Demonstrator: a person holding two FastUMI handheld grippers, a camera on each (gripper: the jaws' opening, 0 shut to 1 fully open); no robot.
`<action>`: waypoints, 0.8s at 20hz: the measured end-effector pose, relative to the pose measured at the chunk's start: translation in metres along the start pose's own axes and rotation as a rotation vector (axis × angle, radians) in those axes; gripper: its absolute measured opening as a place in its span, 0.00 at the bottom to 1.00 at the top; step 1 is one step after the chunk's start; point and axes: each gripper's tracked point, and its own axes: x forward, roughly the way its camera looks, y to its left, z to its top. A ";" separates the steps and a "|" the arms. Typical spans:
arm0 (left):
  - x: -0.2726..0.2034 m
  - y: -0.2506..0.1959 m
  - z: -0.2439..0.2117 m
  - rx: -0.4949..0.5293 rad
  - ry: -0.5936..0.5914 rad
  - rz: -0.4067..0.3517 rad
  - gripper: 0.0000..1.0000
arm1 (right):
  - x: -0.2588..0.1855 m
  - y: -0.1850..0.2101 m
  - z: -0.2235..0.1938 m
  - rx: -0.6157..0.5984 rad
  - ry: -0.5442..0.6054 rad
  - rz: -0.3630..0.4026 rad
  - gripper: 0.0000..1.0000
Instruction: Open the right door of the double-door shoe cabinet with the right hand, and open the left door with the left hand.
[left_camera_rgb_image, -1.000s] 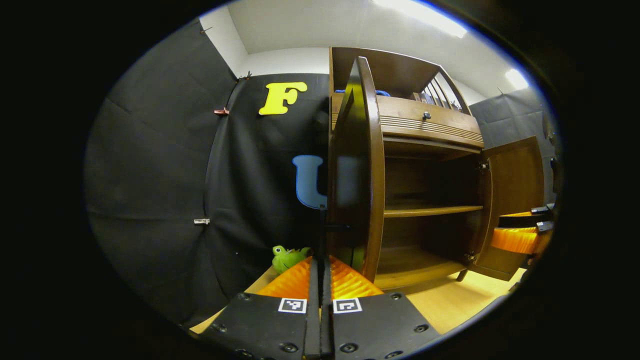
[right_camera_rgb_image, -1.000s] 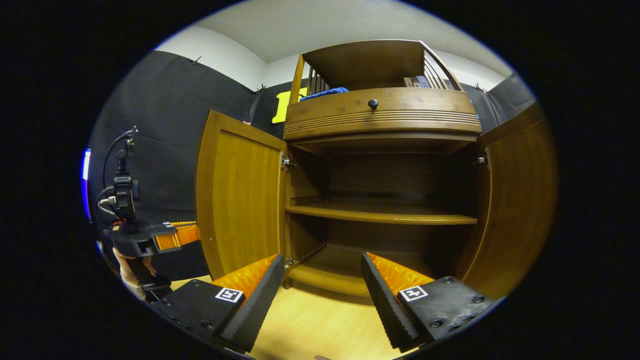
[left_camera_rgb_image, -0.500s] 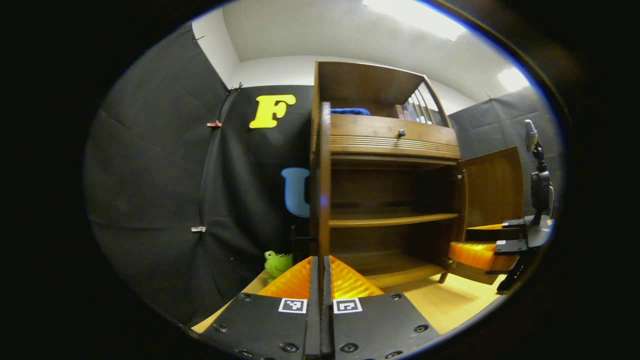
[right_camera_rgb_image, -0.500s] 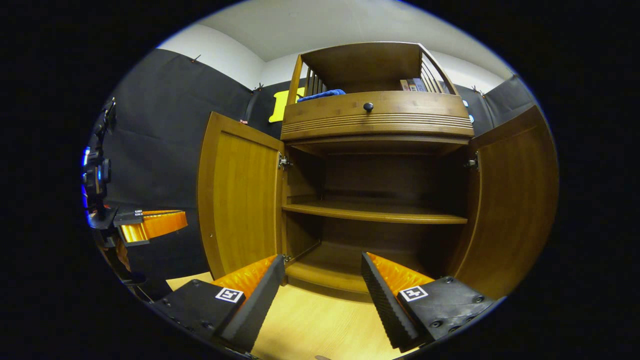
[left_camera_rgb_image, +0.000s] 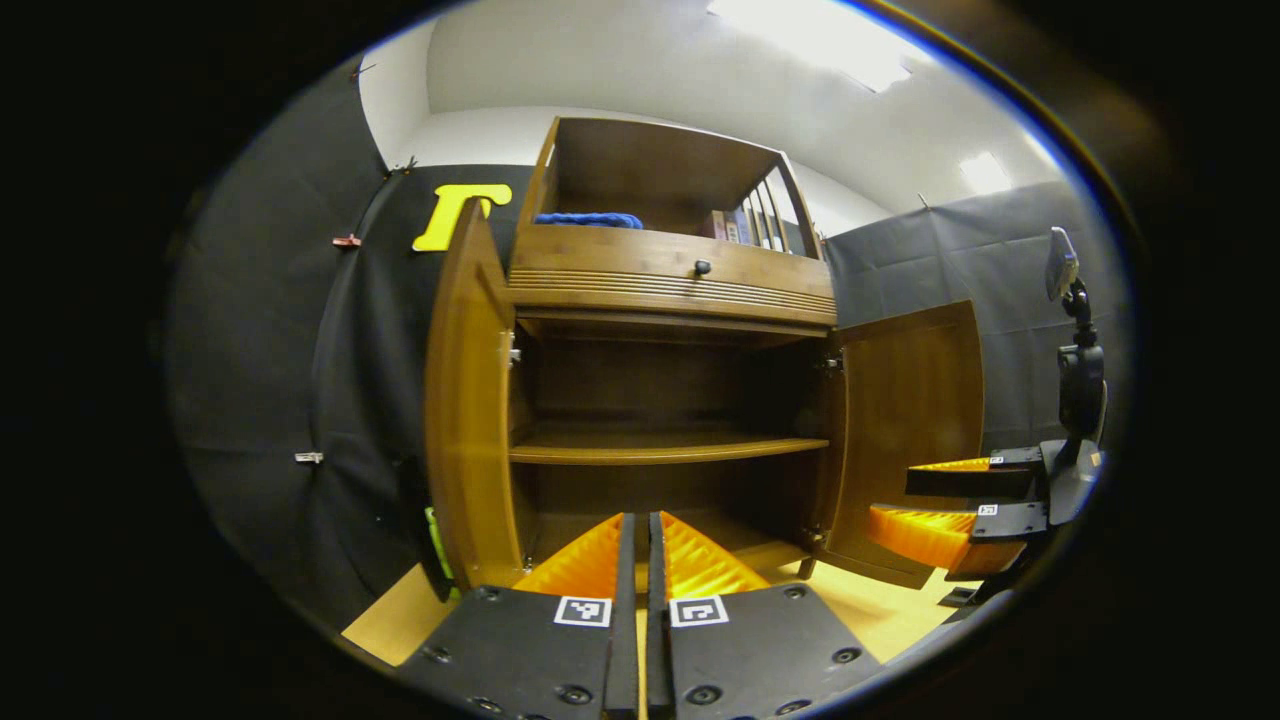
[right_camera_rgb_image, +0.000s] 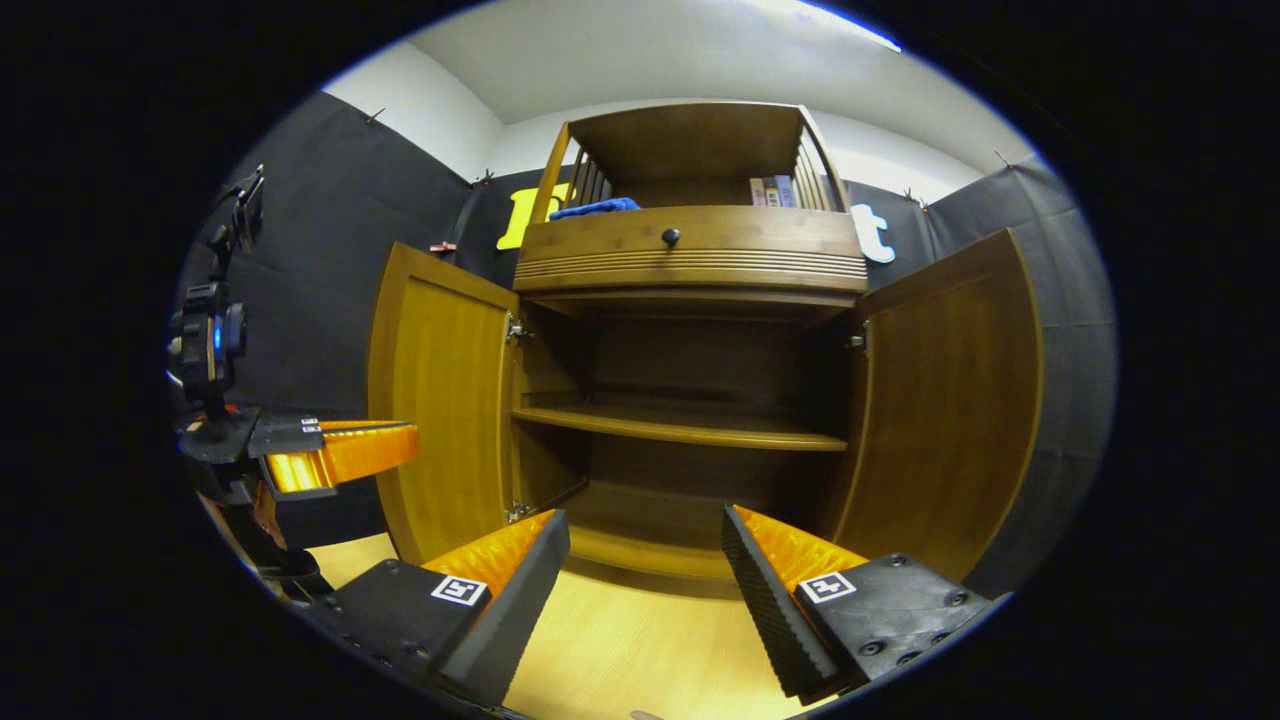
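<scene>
Since the left door (right_camera_rgb_image: 440, 400) and the right door (right_camera_rgb_image: 950, 400) of the shoe cabinet (right_camera_rgb_image: 690, 260) are both seen swung wide, baring its shelves, the task is judged done. The left gripper (left_camera_rgb_image: 640, 525) is seen pressed together on nothing, the right gripper (right_camera_rgb_image: 645, 535) spread wide, both clear of the doors.

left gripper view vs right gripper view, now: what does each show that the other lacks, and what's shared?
Left gripper view: its own left gripper with fingers shut together, and the right gripper open beside the right door. Right gripper view: its own fingers spread wide, with the left gripper by the left door. Shared: the shoe cabinet with both doors swung open, bare shelf, drawer knob, blue cloth.
</scene>
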 end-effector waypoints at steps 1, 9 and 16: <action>0.002 -0.003 0.000 0.003 0.000 -0.010 0.19 | -0.002 -0.006 0.003 0.005 -0.008 -0.009 0.97; 0.009 -0.026 0.005 0.008 -0.028 -0.035 0.91 | -0.016 -0.029 0.014 0.012 -0.043 -0.039 0.99; 0.010 -0.037 -0.003 0.049 -0.016 -0.050 0.97 | -0.020 -0.036 0.015 0.013 -0.053 -0.051 0.99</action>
